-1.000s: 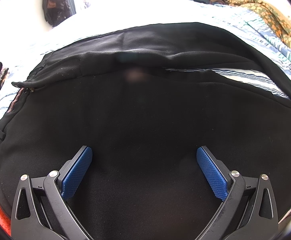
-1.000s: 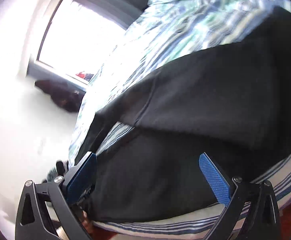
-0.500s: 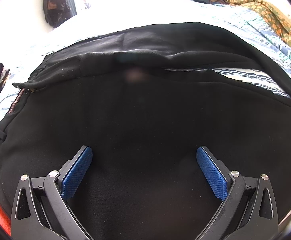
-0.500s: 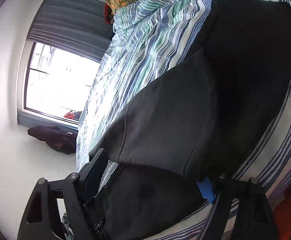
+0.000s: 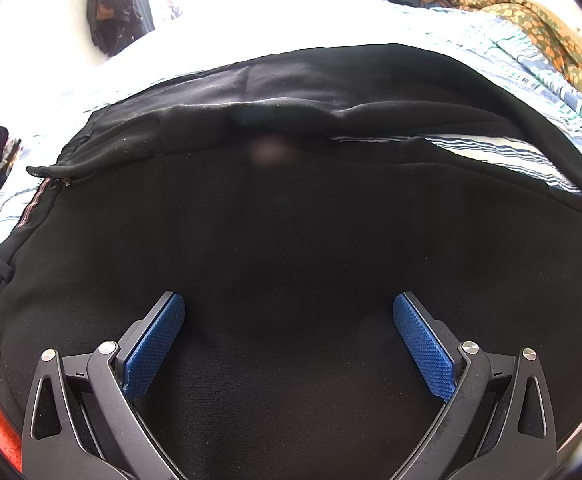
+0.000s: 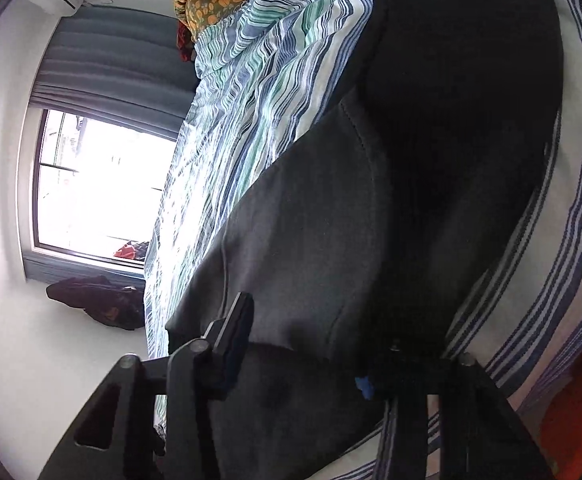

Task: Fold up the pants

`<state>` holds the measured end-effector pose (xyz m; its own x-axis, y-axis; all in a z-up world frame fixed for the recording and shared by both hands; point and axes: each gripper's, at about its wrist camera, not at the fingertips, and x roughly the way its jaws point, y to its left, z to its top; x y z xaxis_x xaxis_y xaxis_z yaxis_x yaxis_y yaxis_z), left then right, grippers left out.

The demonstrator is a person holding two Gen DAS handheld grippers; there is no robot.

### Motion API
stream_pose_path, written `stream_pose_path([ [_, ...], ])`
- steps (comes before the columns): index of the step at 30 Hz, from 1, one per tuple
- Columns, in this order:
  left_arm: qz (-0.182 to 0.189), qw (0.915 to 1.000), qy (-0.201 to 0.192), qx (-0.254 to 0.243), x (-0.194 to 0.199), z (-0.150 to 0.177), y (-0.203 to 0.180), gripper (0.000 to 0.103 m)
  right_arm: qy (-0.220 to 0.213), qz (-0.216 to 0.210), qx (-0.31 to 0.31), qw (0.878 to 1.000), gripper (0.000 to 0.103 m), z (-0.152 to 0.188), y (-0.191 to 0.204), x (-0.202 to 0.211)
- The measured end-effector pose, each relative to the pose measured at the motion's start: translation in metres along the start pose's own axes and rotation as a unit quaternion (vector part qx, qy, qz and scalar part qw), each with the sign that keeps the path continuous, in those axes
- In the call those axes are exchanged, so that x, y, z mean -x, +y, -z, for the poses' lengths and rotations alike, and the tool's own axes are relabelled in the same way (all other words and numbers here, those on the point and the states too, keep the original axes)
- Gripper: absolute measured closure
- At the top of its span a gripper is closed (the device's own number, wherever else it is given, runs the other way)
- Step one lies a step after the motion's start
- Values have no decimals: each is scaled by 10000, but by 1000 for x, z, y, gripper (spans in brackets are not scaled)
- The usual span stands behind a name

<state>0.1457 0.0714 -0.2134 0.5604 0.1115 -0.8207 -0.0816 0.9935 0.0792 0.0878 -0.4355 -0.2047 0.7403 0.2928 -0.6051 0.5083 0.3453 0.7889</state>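
Pants (image 5: 291, 240) lie black across striped bedsheet (image 6: 251, 92). My left gripper (image 5: 289, 316) hangs spread wide above them. My right gripper (image 6: 303, 344) has just been closing, pants fabric bunched between its jaws.

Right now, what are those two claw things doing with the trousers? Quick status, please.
Left gripper open above black pants. Right gripper jaws just closing around pant fabric. Nothing blocking on striped bed.
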Motion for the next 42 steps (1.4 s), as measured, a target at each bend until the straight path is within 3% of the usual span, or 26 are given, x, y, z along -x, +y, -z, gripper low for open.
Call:
stream_pose_path([
  [1, -1, 10000, -4, -1, 0, 0, 0, 1, 37, 31, -18, 10000, 89, 0, -5, 0],
  [2, 0, 10000, -4, -1, 0, 0, 0, 1, 69, 9, -30, 10000, 92, 0, -7, 0],
  [15, -12, 10000, 16, -3, -2, 3, 0, 1, -134, -20, 1313, 9913, 95, 5, 36, 26],
  [19, -36, 9991, 413, -12, 1, -11, -1, 0, -271, -161, 1861, 9820, 95, 9, 60, 42],
  [21, 181, 9976, 671, 15, 5, -26, -2, 1, -318, -280, 2147, 9758, 95, 11, 72, 52],
  [25, 1062, 9930, 459, 251, 28, -68, -8, 1, -372, -566, 2701, 9604, 95, 19, 95, 74],
  [28, 1898, 9787, 424, 656, 30, -108, -13, 1, -327, -896, 2869, 9532, 95, 21, 112, 88],
  [31, 2719, 9506, 698, 1324, 6, -143, -16, 1, -305, -1253, 2993, 9454, 95, 22, 122, 106],
  [34, 3041, 9269, 964, 1976, -26, -167, -14, 1, -239, -1620, 3107, 9363, 95, 22, 130, 127],
  [37, 3128, 9189, 1041, 2168, -42, -184, -13, 1, -178, -1997, 3274, 9234, 95, 20, 133, 154],
  [39, 3086, 9210, 1070, 2125, -48, -191, -12, 3, -75, -2289, 3372, 9131, 95, 16, 130, 174],
  [40, 3011, 9239, 1067, 2108, -48, -194, -9, 9, -27, -2361, 3388, 9107, 95, 13, 127, 181],
  [41, 2957, 9252, 1095, 2112, -48, -195, -6, 43, 16, -2345, 3393, 9110, 95, 9, 124, 186],
  [42, 2888, 9250, 1222, 2144, -49, -193, -1, 87, 31, -2203, 3389, 9147, 95, 4, 121, 187],
])
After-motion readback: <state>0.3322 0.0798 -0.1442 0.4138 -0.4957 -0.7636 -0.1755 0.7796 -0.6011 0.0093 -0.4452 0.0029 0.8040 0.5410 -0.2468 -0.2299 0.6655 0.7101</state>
